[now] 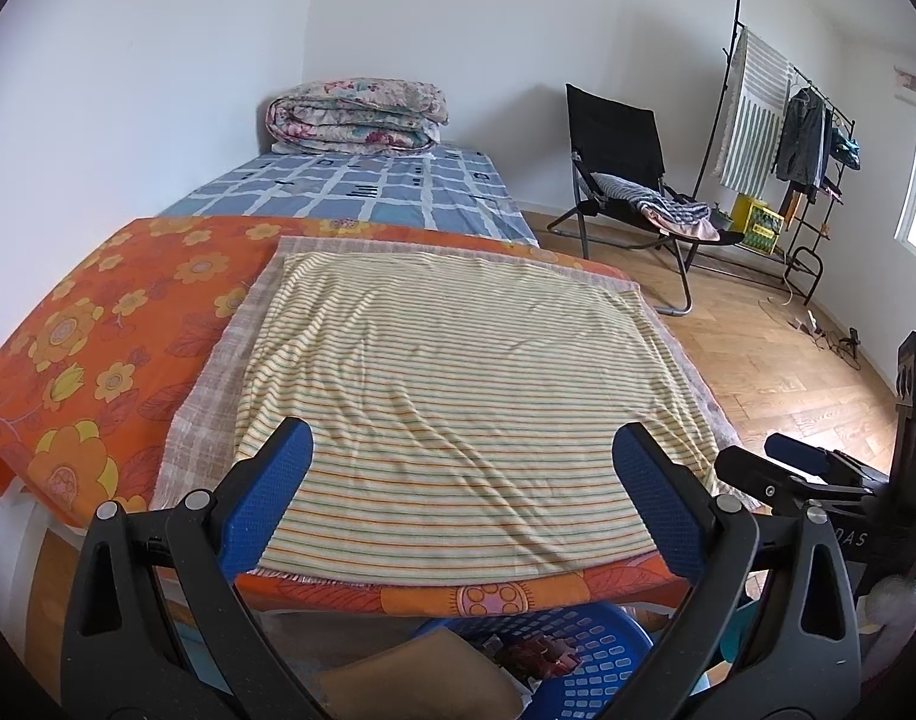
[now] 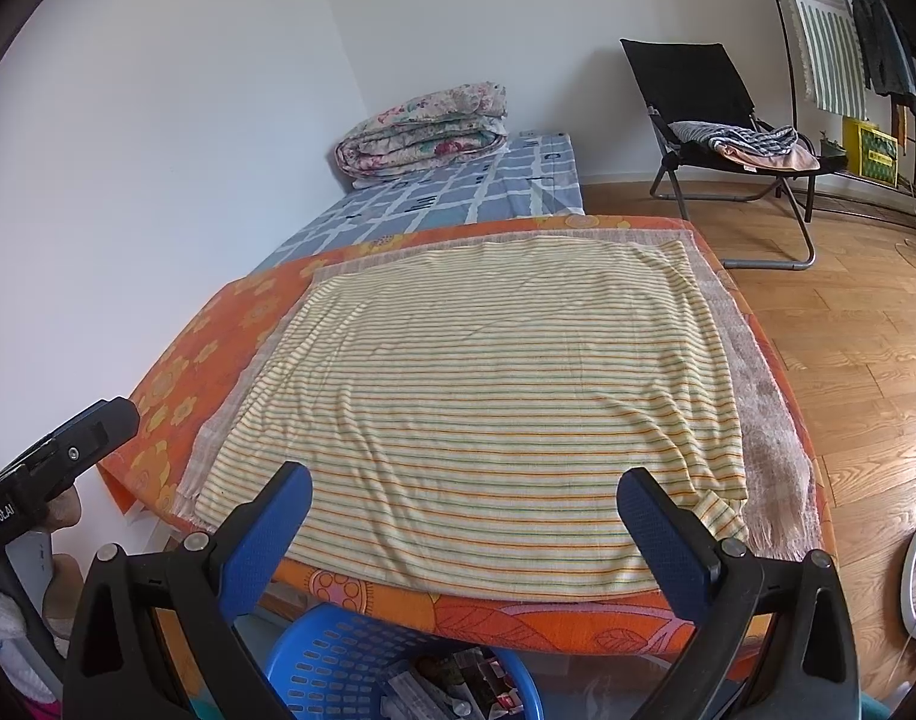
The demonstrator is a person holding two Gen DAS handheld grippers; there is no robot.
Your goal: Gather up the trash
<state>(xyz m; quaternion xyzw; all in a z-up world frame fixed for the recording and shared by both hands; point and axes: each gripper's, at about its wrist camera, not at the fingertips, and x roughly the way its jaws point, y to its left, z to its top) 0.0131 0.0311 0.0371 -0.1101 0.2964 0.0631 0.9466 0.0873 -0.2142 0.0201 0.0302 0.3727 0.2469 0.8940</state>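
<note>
A blue plastic basket (image 2: 314,654) stands on the floor under the near edge of the bed, with wrappers and other trash (image 2: 458,684) inside; it also shows in the left wrist view (image 1: 601,648), with trash (image 1: 535,657) and a brown flat piece (image 1: 422,678) in it. My left gripper (image 1: 460,450) is open and empty, above the basket at the bed's near edge. My right gripper (image 2: 463,495) is open and empty, beside it to the right. Each gripper shows at the edge of the other's view.
A striped cloth (image 1: 458,384) lies flat on an orange flowered bedspread (image 1: 116,324). A folded quilt (image 1: 356,117) sits at the far end. A black folding chair (image 1: 625,174) and a clothes rack (image 1: 781,138) stand on the wooden floor (image 2: 847,348) to the right.
</note>
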